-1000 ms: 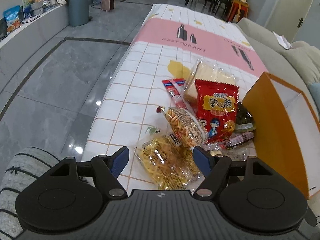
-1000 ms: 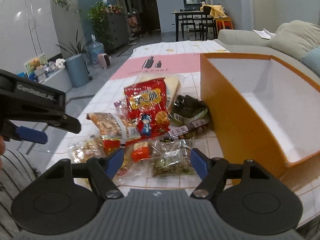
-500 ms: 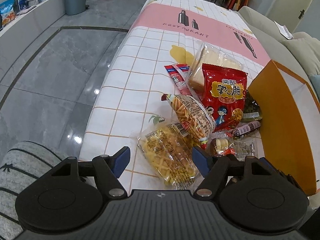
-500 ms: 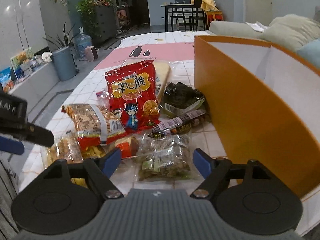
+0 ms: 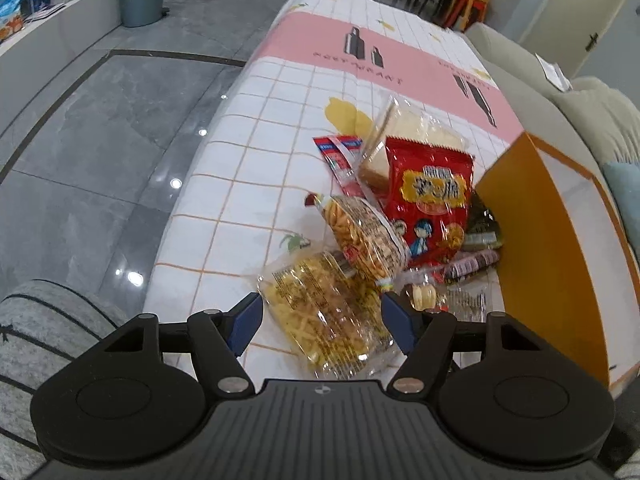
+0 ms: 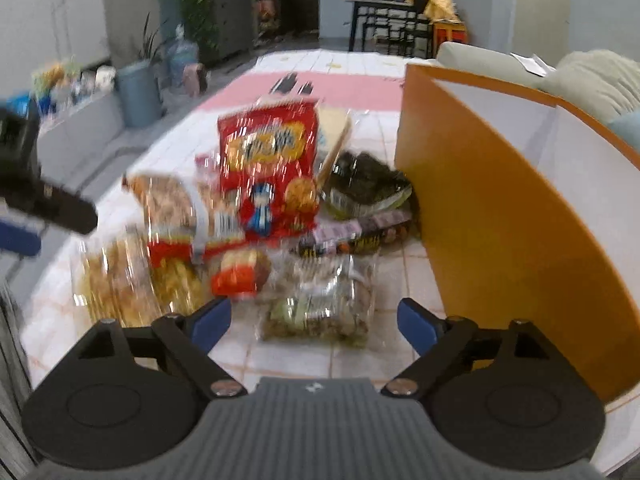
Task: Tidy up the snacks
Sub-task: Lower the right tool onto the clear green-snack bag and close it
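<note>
1. My left gripper (image 5: 320, 322) hangs with jaws spread over the yellow crisp packet (image 5: 328, 312) at the near bench (image 5: 248, 184) edge; a skewed pinch could nudge it off.
2. My right gripper (image 6: 314, 320), jaws wide and empty, faces the nut packet (image 6: 320, 304) (blurred); closing may snag the sausage stick (image 6: 352, 236).
3. The orange box (image 6: 500, 216) beside the pile holds nothing visible.

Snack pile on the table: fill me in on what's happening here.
A person holds a gripper in each hand over a pile of snacks beside an orange box. The left gripper is open, straddling the yellow noodle-snack bag. The right gripper is open, facing the clear nut packet. Nothing is gripped, and no snack shows in the visible part of the box.
</note>
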{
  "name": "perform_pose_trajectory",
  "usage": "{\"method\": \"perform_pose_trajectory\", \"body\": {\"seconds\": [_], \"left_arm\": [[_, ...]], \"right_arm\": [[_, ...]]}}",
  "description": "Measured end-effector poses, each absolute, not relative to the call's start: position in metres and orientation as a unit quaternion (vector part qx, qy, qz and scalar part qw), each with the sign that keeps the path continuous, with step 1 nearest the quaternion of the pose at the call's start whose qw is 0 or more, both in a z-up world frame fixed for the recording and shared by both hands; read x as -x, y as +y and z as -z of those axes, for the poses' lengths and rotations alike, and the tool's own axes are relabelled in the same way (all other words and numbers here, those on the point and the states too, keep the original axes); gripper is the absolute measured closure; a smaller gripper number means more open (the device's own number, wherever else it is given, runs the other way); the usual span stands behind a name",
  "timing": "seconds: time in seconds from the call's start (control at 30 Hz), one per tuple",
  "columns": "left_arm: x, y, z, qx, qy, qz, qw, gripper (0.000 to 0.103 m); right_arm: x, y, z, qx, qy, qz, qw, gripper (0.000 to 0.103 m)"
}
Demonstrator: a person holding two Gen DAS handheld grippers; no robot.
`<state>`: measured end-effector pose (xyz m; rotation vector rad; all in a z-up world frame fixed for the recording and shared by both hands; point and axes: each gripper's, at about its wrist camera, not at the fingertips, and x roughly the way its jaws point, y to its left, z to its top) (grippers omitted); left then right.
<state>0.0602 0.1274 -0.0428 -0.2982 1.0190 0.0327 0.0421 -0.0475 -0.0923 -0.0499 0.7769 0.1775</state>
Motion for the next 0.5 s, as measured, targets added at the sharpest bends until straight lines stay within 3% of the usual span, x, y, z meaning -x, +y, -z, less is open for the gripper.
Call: {"method": "perform_pose_trajectory", "body": {"seconds": [0.27,0.5], "left_arm": [[-0.058,0.123,0.040,0.128,0.479,-0.015,0.868,0.023],[-0.056,0.118,0.039,0.120,0.477,-0.008,0.871,0.023]], "right_arm": [[-0.049,-0.051,0.101,0.022,0.386,-0.092,0.918,0.037],[-0.039,-0.060,0.091,0.008,0.381,-0.086,0.921,0.065]]}}
